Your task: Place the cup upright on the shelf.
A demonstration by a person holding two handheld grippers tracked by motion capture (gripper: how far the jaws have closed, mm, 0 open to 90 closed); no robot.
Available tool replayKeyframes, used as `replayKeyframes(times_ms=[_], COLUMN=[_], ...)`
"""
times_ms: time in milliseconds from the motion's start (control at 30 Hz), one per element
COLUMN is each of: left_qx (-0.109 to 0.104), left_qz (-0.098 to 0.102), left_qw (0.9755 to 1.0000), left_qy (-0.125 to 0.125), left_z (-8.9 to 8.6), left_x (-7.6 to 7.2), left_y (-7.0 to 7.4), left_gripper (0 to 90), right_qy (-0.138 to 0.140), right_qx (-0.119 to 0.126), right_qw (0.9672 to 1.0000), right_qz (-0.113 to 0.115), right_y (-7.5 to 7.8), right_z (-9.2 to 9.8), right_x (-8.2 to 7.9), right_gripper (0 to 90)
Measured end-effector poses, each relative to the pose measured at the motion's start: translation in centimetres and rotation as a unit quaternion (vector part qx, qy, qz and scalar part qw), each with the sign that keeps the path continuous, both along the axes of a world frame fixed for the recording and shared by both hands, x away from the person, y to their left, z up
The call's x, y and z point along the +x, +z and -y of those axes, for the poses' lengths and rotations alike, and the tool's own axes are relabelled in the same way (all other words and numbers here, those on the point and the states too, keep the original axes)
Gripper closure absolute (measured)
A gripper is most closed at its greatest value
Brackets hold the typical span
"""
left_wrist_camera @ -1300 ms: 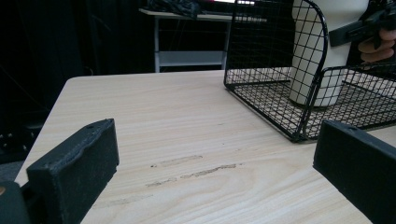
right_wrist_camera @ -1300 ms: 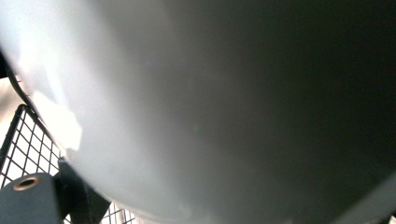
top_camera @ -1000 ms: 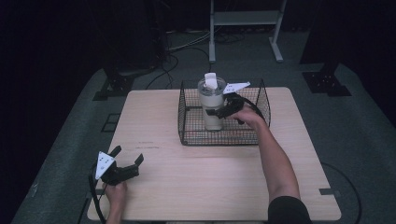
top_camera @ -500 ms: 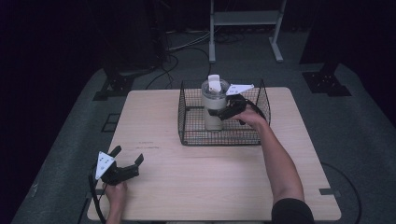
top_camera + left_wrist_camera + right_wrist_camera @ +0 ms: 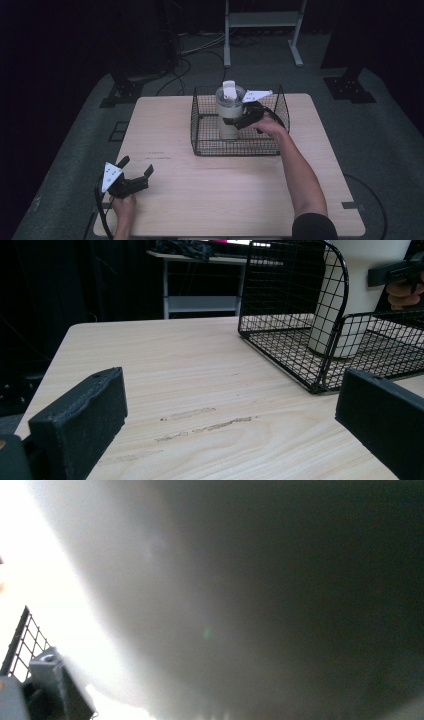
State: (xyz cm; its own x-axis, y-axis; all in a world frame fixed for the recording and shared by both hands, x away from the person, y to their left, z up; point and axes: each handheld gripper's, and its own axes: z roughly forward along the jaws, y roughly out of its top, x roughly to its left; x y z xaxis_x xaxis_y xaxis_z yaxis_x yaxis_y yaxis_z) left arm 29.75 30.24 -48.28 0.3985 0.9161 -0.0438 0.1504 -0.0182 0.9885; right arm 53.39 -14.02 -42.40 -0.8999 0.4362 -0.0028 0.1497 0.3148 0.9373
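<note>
Nothing here carries any writing I can read, no label, brand, number or sign anywhere

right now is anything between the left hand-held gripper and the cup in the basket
Yes. The wire basket wall stands between the open left hand-held gripper and the cup; bare table lies before it.

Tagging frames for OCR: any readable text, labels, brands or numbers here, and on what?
None readable.
Tumbler in the wire basket, held by the right claw: plain, no print visible.
White plate on the left claw: blank.
Table: only scuff marks, no writing.
Right gripper view: too blurred to tell.
</note>
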Motion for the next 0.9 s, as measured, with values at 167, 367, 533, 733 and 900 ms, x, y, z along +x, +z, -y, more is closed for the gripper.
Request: replayKeyframes(times_ms=[167,367,533,733,900], left_qx=[0.001,-0.001,-0.002,-0.003,-0.004], left_qz=[0.0,0.0,0.0,0.001,0.002], left_qw=[1.0,1.0,1.0,1.0,1.0], left_qy=[-0.001,-0.002,-0.003,-0.004,-0.003], left_z=[0.0,-0.1,-0.1,-0.1,-0.1], left_x=[0.0,0.0,0.0,0.0,0.0], left_y=[0.0,0.0,0.0,0.0,0.0], left_gripper=[0.0,0.0,0.0,0.0,0.0], right_qy=[0.006,0.015,0.016,0.011,0.006], right_qx=[-0.001,-0.012,-0.016,-0.028,-0.032], right_qw=[1.0,0.9998,0.9997,0.9995,0.9993], right_qz=[-0.005,-0.005,-0.008,-0.008,-0.017], right_y=[0.1,0.3,0.4,0.6,0.7], right_z=[0.2,0.5,0.7,1.2,1.4], right_x=[0.2,0.0,0.0,-0.1,-0.4], right_gripper=[0.0,0.0,0.0,0.0,0.0])
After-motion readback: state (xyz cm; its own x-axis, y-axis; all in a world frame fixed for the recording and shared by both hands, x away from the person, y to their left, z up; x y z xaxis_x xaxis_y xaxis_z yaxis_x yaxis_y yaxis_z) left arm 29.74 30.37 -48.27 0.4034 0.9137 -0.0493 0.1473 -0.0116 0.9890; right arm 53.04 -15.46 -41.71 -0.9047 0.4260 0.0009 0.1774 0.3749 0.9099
